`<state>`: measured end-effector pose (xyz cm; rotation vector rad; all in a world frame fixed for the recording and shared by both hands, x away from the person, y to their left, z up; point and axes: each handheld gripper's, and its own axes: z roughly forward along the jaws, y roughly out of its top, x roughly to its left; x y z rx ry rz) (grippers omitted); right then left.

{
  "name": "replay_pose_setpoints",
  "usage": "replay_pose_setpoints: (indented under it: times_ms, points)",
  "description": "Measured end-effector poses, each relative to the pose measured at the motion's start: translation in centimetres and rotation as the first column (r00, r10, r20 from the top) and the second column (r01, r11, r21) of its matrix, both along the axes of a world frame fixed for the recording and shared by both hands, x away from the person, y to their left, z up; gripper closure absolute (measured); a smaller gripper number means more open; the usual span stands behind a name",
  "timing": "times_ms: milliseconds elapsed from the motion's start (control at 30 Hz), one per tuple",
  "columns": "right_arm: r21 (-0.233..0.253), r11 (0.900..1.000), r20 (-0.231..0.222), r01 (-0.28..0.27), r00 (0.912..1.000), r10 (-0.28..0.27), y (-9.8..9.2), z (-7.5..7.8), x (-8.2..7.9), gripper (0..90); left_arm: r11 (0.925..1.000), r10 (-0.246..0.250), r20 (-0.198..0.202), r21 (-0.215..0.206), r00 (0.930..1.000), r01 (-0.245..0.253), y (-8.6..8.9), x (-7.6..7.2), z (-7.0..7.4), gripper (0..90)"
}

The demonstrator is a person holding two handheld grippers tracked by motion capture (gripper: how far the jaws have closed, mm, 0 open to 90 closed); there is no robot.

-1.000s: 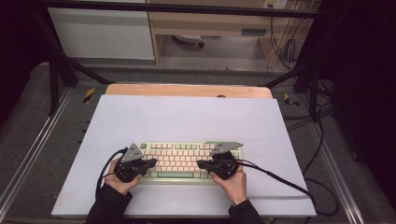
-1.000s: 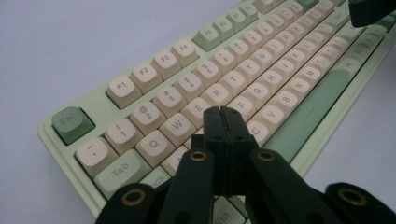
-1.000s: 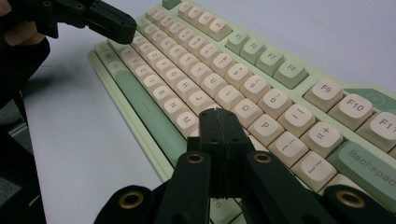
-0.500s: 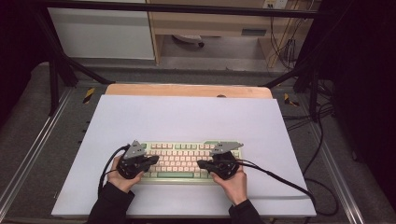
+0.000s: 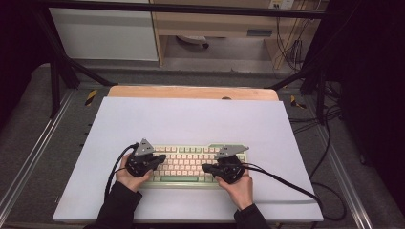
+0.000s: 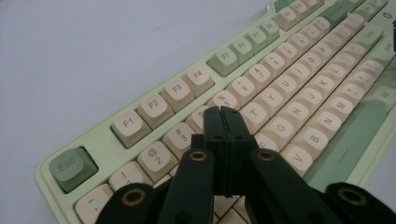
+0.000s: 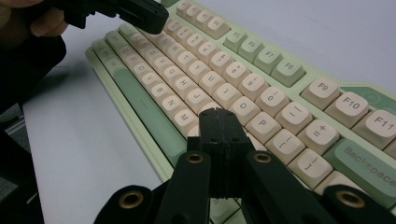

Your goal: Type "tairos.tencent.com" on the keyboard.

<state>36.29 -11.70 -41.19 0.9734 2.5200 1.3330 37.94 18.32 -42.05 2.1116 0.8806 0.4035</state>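
Observation:
A pale green keyboard with cream keys lies on the white table sheet near the front. My left gripper hovers over its left half, jaws shut with nothing between them; in the left gripper view the closed tips sit just above the upper letter row of the keyboard. Over the right half hangs my right gripper, also shut and empty. In the right gripper view its tips hang above the keys near L and M on the keyboard, with the left gripper farther off.
The white sheet covers a wooden table. Black cables trail from the right gripper across the sheet to the right edge; another cable loops at the left. Metal frame rails flank the table.
The left gripper has shifted slightly right along the keyboard. The right gripper has stayed almost in place.

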Motion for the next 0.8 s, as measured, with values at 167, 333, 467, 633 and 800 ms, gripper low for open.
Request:
replay_pose_setpoints:
  times_ms: [167,333,467,633,800]
  points:
    - [-0.003,1.0,0.001,0.0,1.0,0.0,0.04,-0.09,0.0,90.0,0.9999,-0.002,-0.01,0.011,1.0,0.002,-0.16,0.13,-0.5,90.0]
    - [-0.003,1.0,0.001,-0.001,1.0,0.001,0.02,-0.06,-0.02,90.0,0.9999,-0.004,-0.007,0.015,1.0,0.004,-0.23,0.13,-0.68,90.0]
    - [-0.006,1.0,-0.002,-0.001,1.0,0.001,0.03,-0.08,-0.04,90.0,0.9999,-0.006,-0.007,0.014,1.0,0.006,-0.23,0.14,-0.74,90.0]
    - [-0.008,1.0,-0.002,0.0,1.0,0.0,0.03,-0.09,-0.04,90.0,0.9999,-0.008,-0.007,0.015,0.9999,0.008,-0.24,0.16,-0.83,90.0]
    - [-0.01,1.0,-0.002,-0.001,1.0,0.001,0.05,-0.16,-0.04,90.0,0.9998,-0.014,-0.008,0.017,0.9999,0.014,-0.29,0.16,-1.02,90.0]
